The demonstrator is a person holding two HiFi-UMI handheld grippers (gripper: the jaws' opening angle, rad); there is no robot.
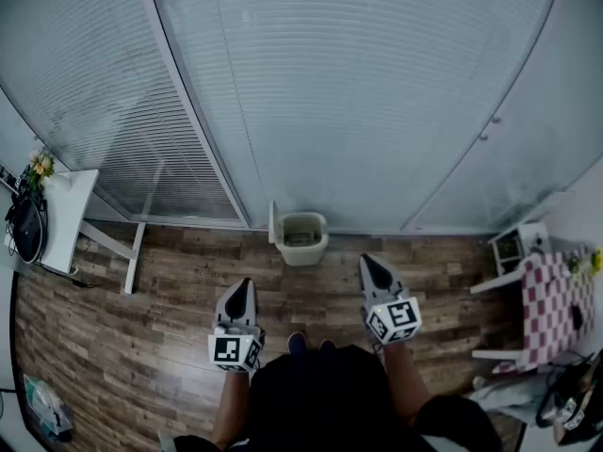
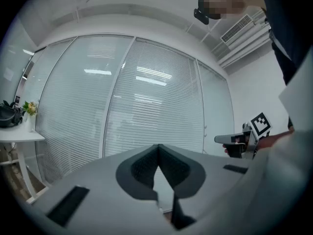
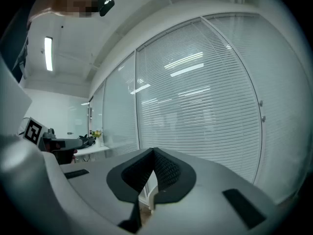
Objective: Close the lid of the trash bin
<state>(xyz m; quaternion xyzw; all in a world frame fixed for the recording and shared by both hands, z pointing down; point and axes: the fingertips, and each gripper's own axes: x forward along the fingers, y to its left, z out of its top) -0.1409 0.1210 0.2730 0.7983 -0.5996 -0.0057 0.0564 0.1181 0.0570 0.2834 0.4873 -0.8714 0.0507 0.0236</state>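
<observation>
The trash bin (image 1: 302, 237) stood on the wooden floor (image 1: 170, 299) against the glass wall with blinds (image 1: 358, 92), at 12 o'clock from the person. Its lid (image 1: 272, 222) was at the bin's 9 o'clock side and seemed to stand upright and open, though it was small in the head view. What lay inside the bin could not be made out.

The left gripper (image 1: 246, 284) was at 7 o'clock from the bin and the right gripper (image 1: 366, 261) at 4 o'clock, both well apart from it. Each gripper view showed its own jaws pressed together with nothing between them. Both views showed only the blinds, and the gripper bodies hid the floor below. The white table (image 1: 73, 217) at 9 o'clock and the checkered table (image 1: 546, 309) at 3 o'clock were cut off by the frame edges.
</observation>
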